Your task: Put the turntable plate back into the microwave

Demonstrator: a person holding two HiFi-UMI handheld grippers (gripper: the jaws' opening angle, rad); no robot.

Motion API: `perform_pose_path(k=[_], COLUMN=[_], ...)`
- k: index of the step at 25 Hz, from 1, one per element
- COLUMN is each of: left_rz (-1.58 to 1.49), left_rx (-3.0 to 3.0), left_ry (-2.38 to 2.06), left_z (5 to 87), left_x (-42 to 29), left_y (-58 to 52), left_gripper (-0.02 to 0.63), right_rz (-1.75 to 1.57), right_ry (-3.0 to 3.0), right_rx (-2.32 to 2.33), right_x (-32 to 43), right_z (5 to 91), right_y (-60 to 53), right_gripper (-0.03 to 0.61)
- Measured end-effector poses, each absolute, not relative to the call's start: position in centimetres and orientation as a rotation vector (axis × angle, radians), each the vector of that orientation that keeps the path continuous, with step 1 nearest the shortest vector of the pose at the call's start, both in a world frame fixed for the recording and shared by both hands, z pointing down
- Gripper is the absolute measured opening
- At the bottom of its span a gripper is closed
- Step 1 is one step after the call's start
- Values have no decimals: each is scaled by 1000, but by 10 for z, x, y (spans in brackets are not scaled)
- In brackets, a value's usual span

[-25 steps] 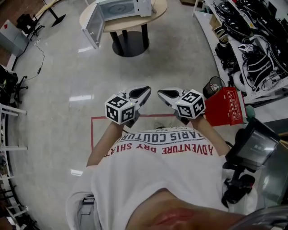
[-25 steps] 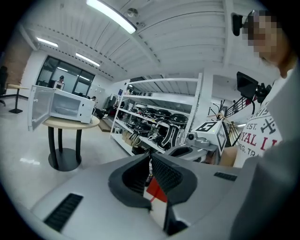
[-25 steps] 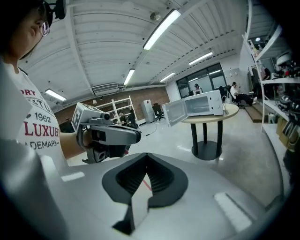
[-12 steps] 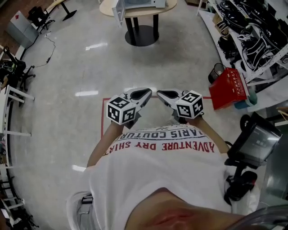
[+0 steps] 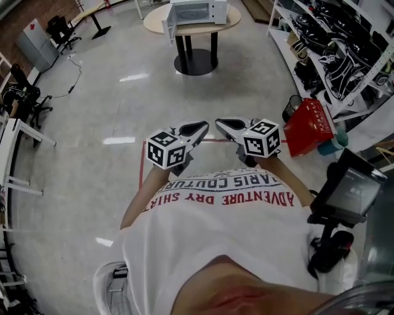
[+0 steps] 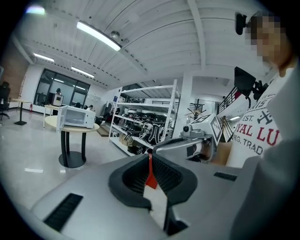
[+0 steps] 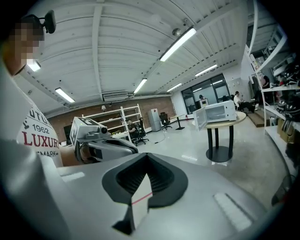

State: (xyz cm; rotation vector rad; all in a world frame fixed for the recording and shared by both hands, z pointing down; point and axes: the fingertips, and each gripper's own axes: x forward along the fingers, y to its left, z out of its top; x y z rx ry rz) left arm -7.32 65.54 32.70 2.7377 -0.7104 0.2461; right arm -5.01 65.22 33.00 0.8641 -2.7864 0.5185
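Bare floor (image 5: 154, 80) lies open up to the round table (image 5: 231, 21), where the microwave (image 5: 200, 11) stands with its door (image 5: 167, 24) swung open. A red bin (image 5: 311, 126) and shelves (image 5: 332, 55) crowd the right side.

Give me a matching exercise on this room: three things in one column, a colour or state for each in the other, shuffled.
Things:
1. microwave
2. bin
3. left gripper

Colour or state:
a. red
b. jaws together, nothing held
c. door open, on the round table

Pairs: 1-c, 2-a, 3-b
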Motion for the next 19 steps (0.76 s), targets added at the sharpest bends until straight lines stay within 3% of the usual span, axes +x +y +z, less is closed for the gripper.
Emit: perform_pose_path(k=[19], left_rz=[135], left_rx=[2774], left_ry=[-733], left_z=[273], left_x=[18], left_y=[649], left_gripper=[18], right_rz=[365], right_ry=[-2800], right_rx=[832], right_x=[32], right_z=[273], right_y=[644], right_gripper=[0])
